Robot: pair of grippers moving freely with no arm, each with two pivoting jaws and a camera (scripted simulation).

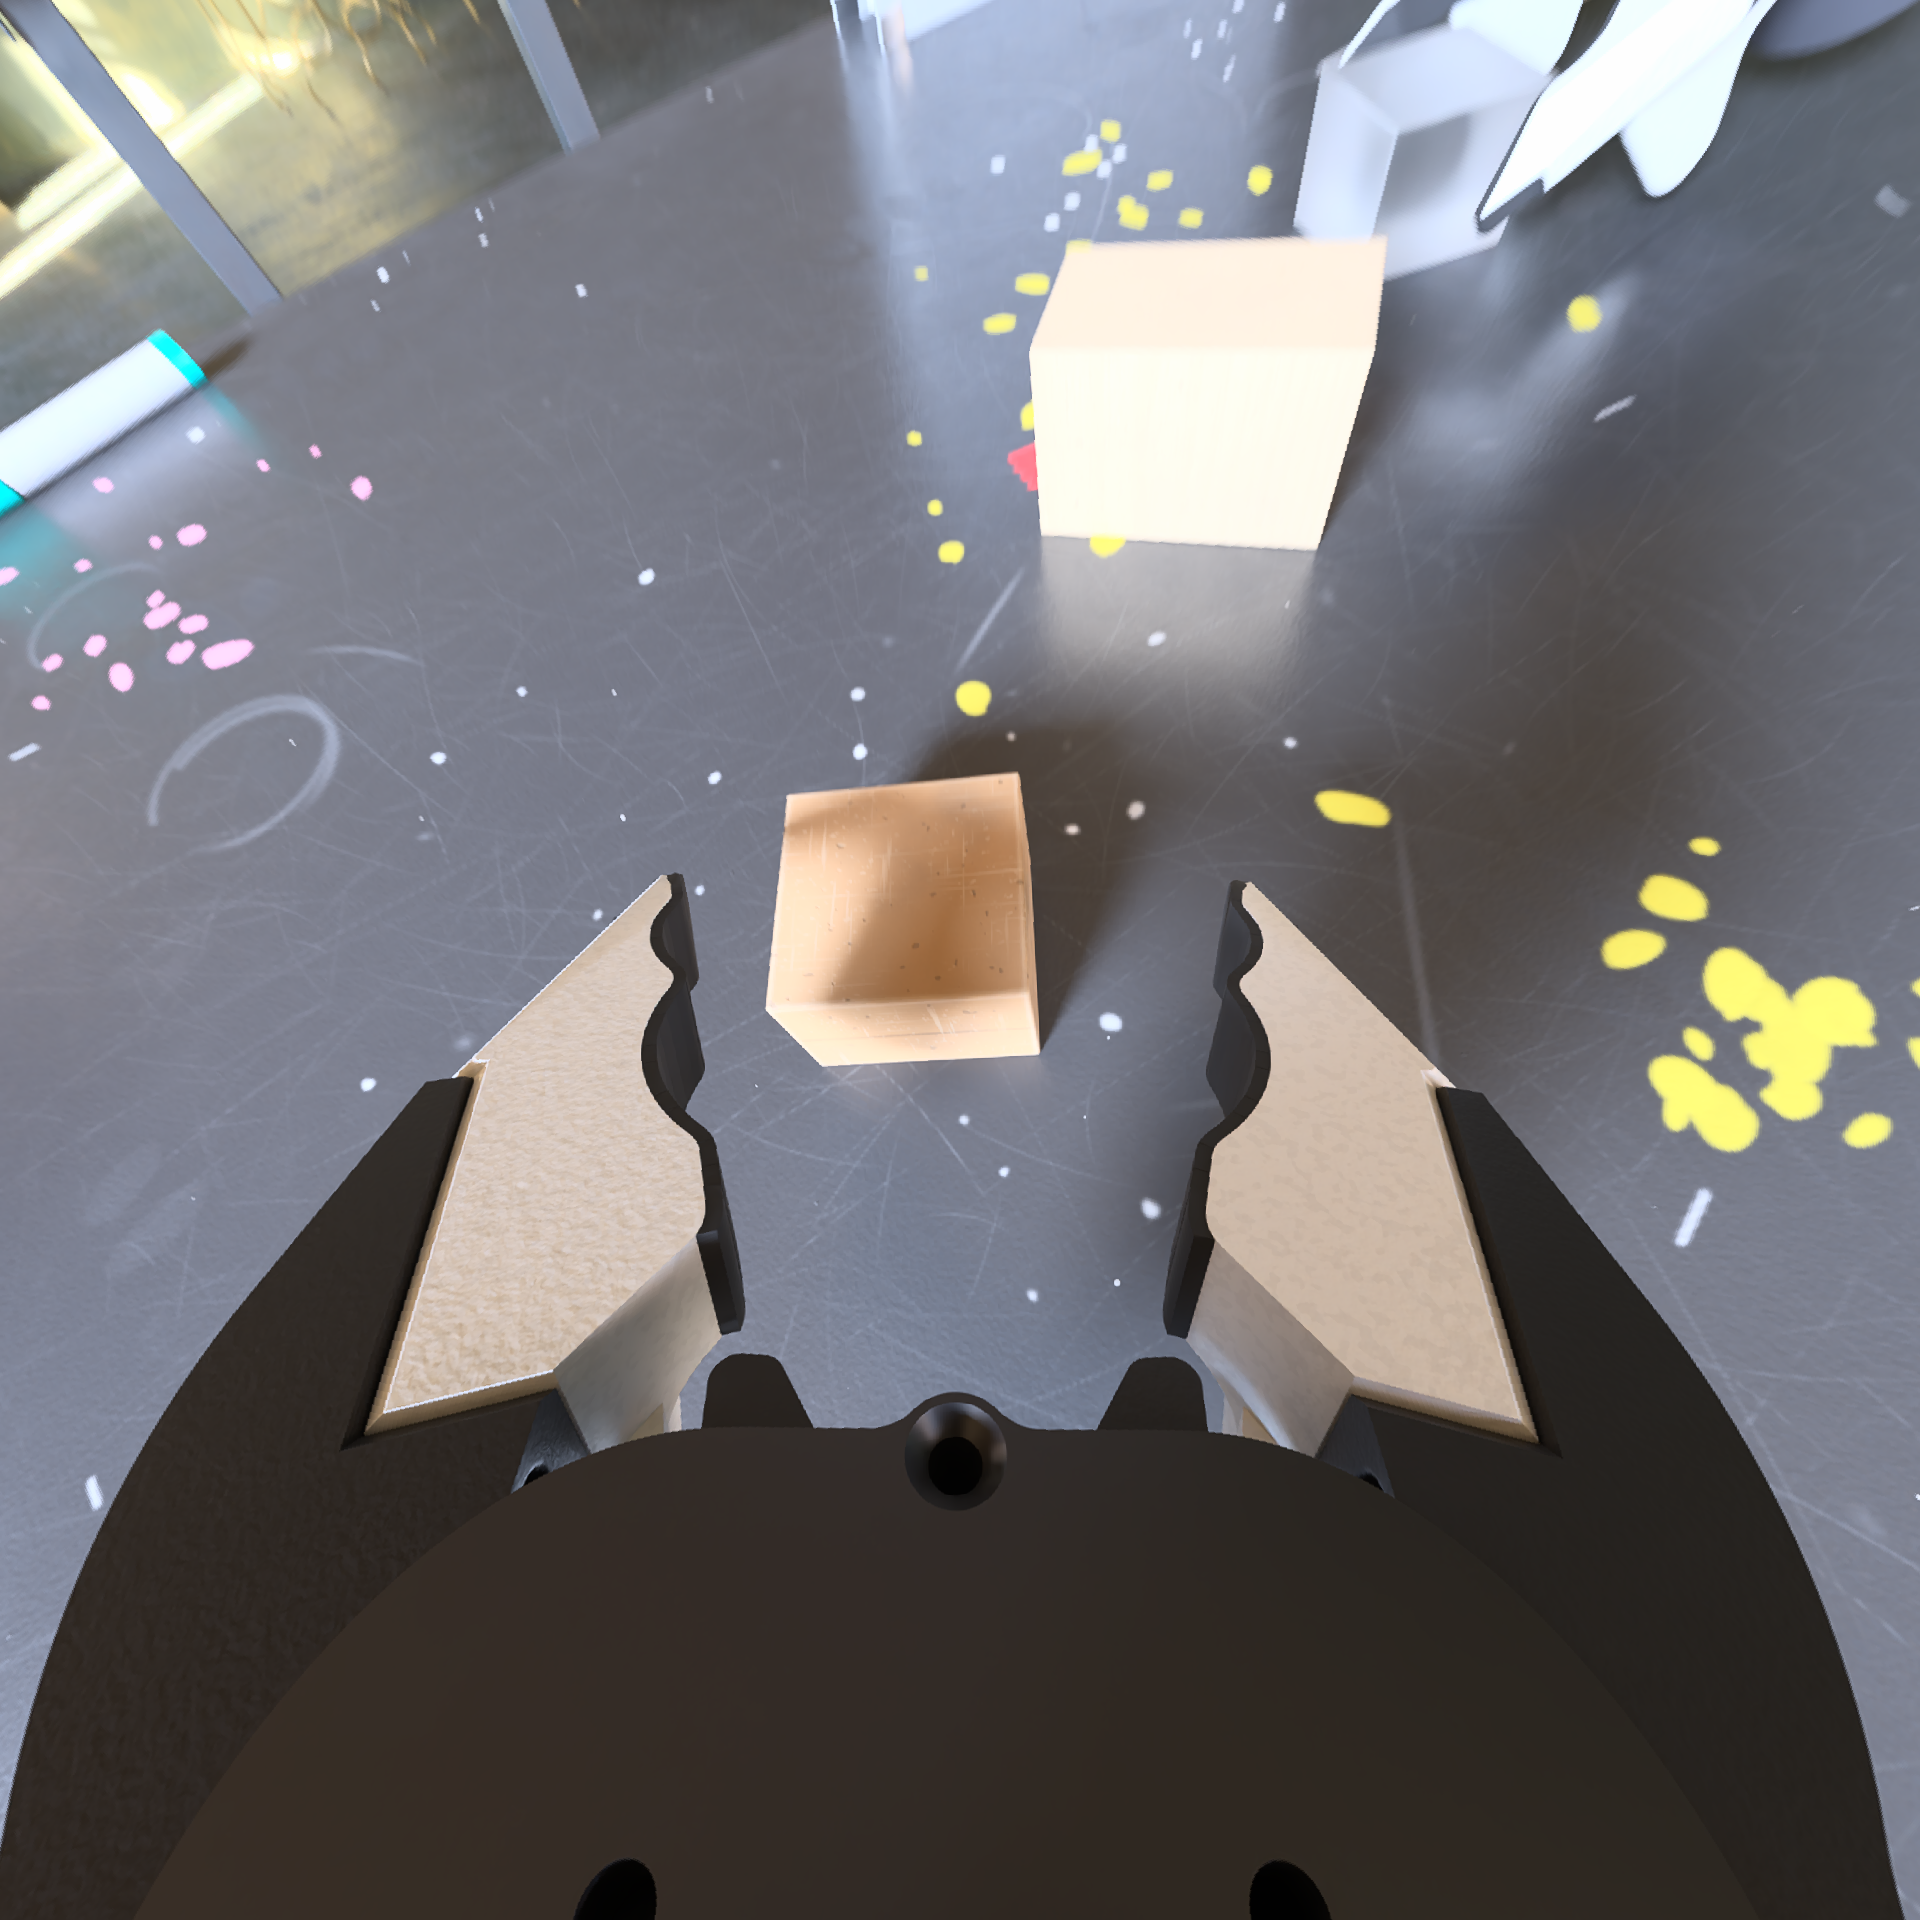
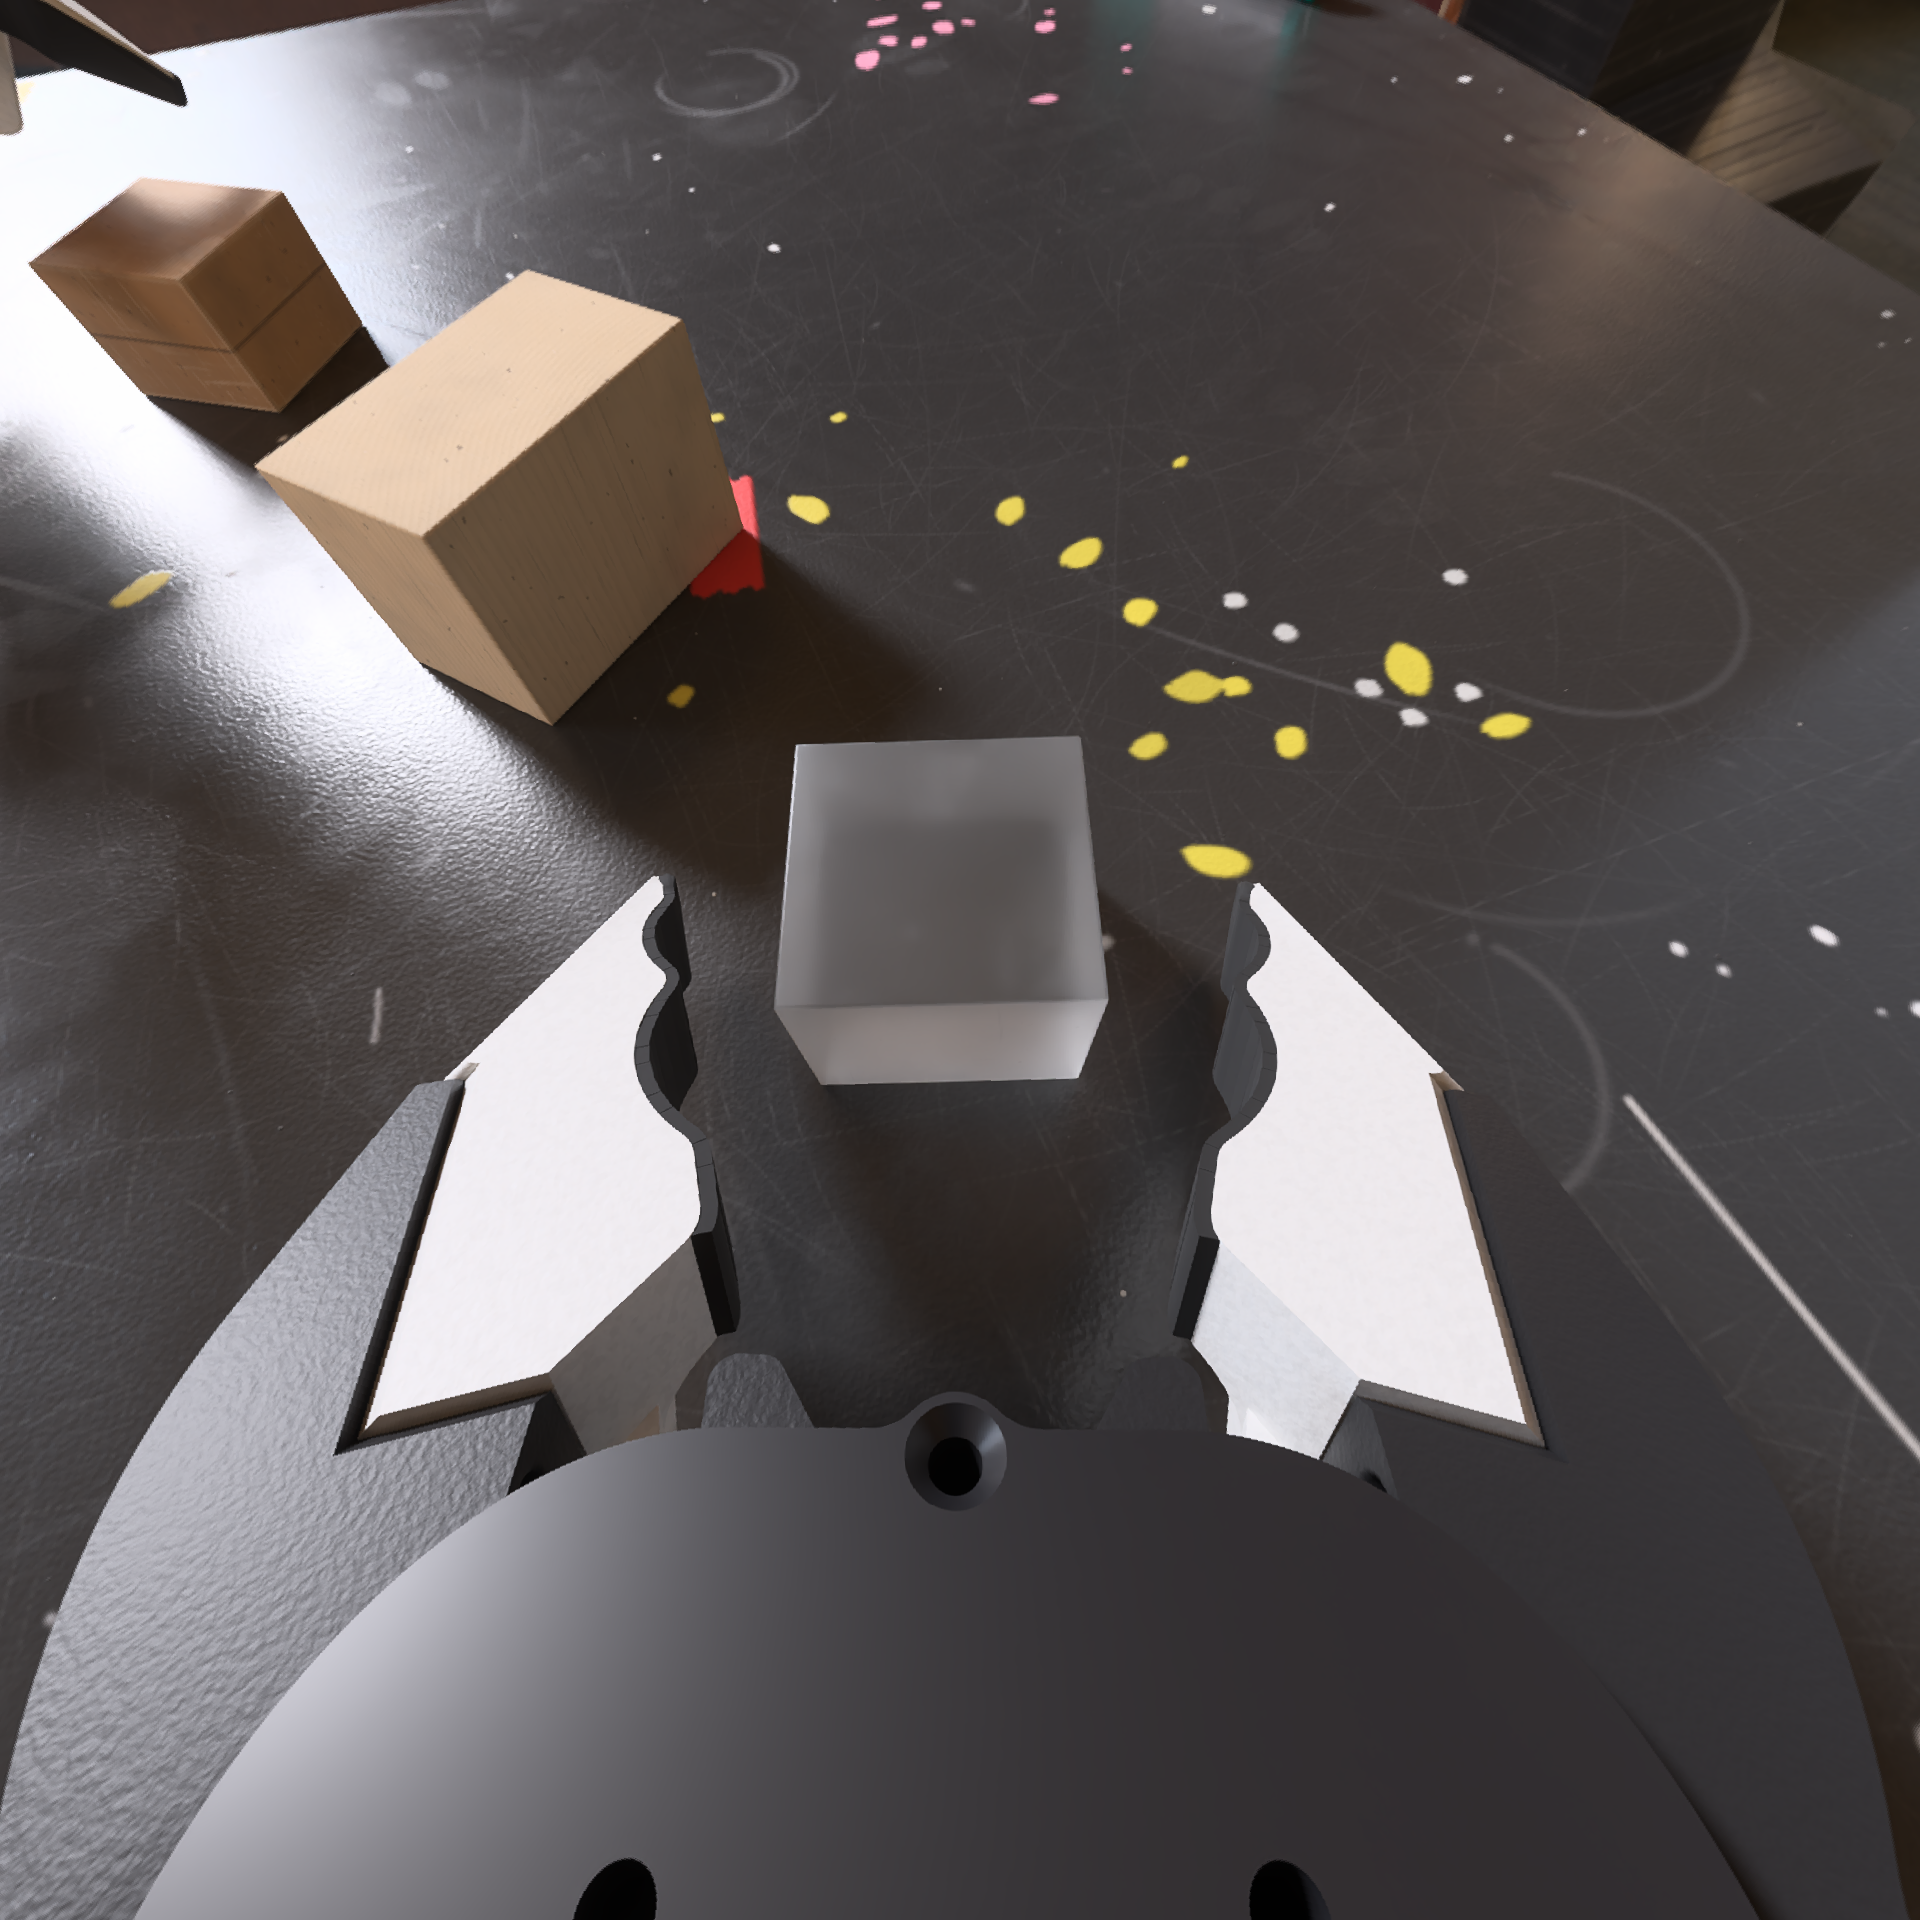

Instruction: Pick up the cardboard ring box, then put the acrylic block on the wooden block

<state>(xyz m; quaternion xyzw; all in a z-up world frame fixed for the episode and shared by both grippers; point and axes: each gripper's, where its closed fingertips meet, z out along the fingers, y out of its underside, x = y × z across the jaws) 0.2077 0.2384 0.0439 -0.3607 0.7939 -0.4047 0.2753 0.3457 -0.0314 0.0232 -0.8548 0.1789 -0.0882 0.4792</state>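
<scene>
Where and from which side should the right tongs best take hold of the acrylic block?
Probably by its two upright side faces, coming straight forward. The acrylic block stands flat on the table, squared to the open right tongs and centred just ahead of their tips, narrower than the gap. Nothing touches it; the wooden block stands apart.

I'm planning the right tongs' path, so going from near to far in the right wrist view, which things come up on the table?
Right tongs → acrylic block → wooden block → cardboard ring box → pink paint flecks at the far end.
</scene>
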